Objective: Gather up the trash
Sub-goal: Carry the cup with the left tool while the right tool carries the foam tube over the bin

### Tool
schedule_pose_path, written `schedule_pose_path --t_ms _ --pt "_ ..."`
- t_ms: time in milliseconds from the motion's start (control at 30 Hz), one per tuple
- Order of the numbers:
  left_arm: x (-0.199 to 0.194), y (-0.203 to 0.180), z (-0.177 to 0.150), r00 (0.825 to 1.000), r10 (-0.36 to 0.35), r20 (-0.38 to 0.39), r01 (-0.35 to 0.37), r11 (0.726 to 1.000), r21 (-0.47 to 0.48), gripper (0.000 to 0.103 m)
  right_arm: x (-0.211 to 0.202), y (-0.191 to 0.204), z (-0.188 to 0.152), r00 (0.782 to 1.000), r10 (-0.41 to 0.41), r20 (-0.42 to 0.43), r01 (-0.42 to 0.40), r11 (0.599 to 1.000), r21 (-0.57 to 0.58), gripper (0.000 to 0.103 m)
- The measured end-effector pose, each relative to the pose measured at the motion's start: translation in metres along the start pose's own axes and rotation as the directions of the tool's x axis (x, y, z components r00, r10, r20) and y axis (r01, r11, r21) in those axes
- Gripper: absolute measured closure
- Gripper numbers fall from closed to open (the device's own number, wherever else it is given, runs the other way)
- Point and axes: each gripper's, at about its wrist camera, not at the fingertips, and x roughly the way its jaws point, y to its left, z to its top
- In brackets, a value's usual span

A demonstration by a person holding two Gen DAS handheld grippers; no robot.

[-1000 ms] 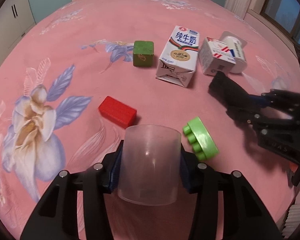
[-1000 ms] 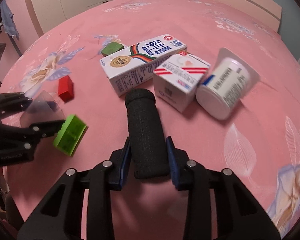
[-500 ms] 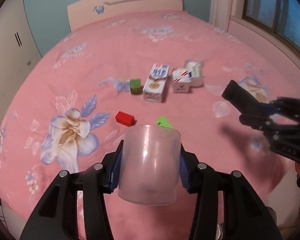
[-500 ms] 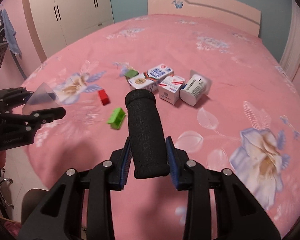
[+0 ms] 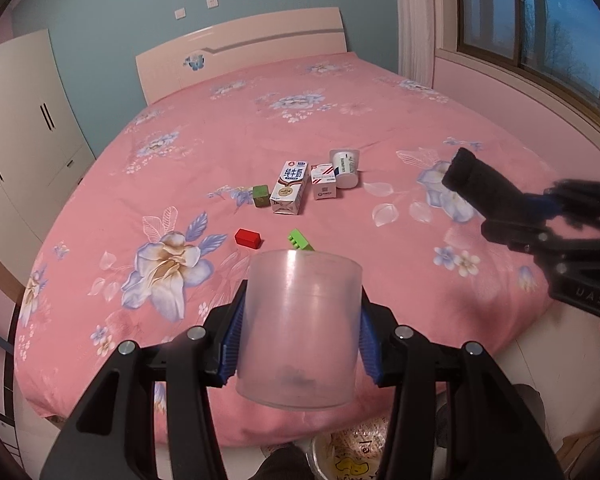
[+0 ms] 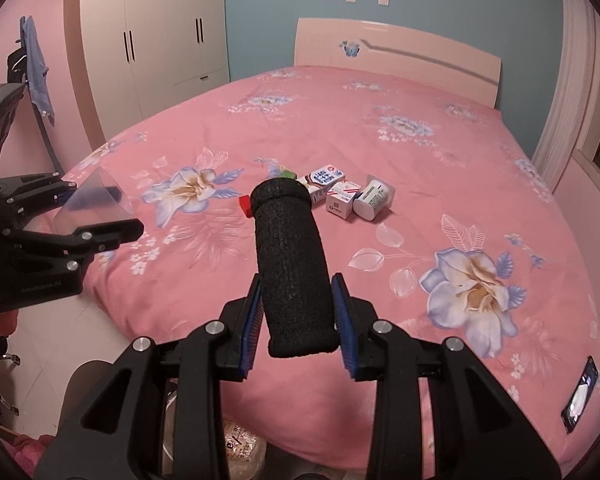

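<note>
My left gripper (image 5: pixel 298 344) is shut on a clear plastic cup (image 5: pixel 300 328), held above the bed's near edge; it also shows in the right wrist view (image 6: pixel 94 206). My right gripper (image 6: pixel 296 328) is shut on a black foam cylinder (image 6: pixel 292 268), seen from the left wrist view too (image 5: pixel 480 186). On the pink bed lie a milk carton (image 5: pixel 289 187), a small white box (image 5: pixel 324 186) and a toppled yogurt cup (image 5: pixel 345 168).
A dark green block (image 5: pixel 261 196), a red block (image 5: pixel 248 238) and a bright green toy brick (image 5: pixel 300 240) lie on the pink floral bedspread (image 5: pixel 340 112). A bin with a printed bag (image 5: pixel 352 456) stands on the floor below. A phone (image 6: pixel 580 394) lies at the bed's right edge.
Both grippers have pulled back and up from the bed, still holding the cup and the foam cylinder. The items on the bed now look small and far.
</note>
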Motion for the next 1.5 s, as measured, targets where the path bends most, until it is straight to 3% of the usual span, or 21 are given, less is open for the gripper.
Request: schedule_pose_path --t_ms 200,500,900,1233,1500 --pt "-0.029 -0.010 -0.018 1.000 0.000 0.020 -0.001 1.000 0.018 0.053 -0.036 0.020 -0.012 1.000 -0.010 0.025 0.011 1.000 -0.021 0.068" --pt "-0.041 -0.020 -0.055 1.000 -0.020 -0.009 0.020 0.999 0.034 0.053 -0.054 0.049 -0.045 1.000 0.015 0.006 -0.015 0.999 -0.041 0.068" --pt "-0.011 -0.031 -0.116 0.989 -0.066 -0.129 0.069 0.997 0.019 0.053 -0.023 0.080 -0.105 0.990 0.077 -0.119 -0.083 0.996 -0.045 0.068" --pt "0.036 -0.040 -0.175 0.956 -0.115 -0.269 0.116 0.993 -0.014 0.053 0.025 0.096 -0.172 0.956 0.125 -0.265 -0.136 0.990 -0.026 0.068" --pt "0.083 -0.048 -0.219 0.912 -0.159 -0.378 0.148 0.987 -0.057 0.053 0.077 0.100 -0.225 0.904 0.141 -0.404 -0.142 0.989 0.029 0.068"
